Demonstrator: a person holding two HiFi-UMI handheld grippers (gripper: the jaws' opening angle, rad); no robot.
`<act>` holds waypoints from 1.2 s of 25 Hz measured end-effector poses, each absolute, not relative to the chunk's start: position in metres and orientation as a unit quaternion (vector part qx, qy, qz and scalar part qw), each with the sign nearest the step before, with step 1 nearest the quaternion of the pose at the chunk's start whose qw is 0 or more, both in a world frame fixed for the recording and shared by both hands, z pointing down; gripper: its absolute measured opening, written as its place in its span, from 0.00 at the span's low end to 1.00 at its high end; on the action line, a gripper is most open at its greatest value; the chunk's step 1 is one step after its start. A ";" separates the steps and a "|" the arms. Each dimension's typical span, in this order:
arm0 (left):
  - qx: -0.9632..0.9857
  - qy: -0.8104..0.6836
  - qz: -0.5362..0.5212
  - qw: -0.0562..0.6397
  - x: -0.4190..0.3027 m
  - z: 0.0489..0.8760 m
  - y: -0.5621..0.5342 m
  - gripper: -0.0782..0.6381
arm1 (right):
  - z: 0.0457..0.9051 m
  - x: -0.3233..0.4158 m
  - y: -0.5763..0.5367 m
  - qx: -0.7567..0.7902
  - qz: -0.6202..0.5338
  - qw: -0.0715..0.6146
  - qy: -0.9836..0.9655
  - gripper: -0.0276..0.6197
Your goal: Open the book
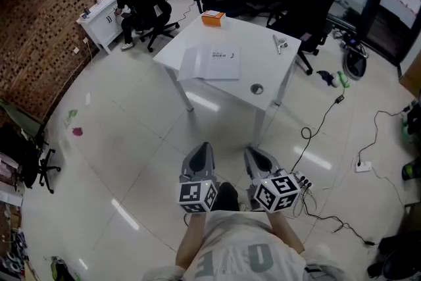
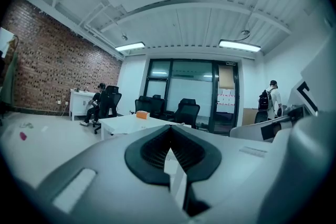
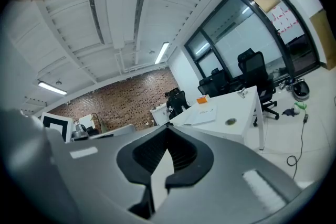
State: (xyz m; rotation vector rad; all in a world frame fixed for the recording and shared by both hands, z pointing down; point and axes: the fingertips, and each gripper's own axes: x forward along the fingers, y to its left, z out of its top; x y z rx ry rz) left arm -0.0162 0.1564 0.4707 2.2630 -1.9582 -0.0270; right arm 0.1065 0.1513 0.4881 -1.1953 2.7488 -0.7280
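Low in the frame, your left gripper (image 1: 200,153) and right gripper (image 1: 255,156) sit side by side, each with its jaws pressed together on nothing. Farther up, at upper centre, the white book (image 1: 212,63) lies flat on the white table (image 1: 266,66), its long axis running roughly left to right.

book (image 1: 212,64) white | table (image 1: 263,52) white | box (image 1: 212,18) orange | wall (image 1: 52,23) red-brown brick
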 end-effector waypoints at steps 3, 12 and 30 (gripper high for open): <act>0.759 -0.648 -0.001 0.058 -0.008 0.465 0.147 0.13 | 0.486 0.100 0.145 -0.372 -0.227 0.022 0.900 0.05; 0.763 -0.644 -0.004 0.059 -0.015 0.472 0.094 0.13 | 0.495 0.082 0.104 -0.360 -0.221 0.000 0.906 0.05; 0.779 -0.624 -0.040 0.044 -0.132 0.455 -0.134 0.13 | 0.477 -0.022 -0.122 -0.389 -0.214 0.018 0.896 0.05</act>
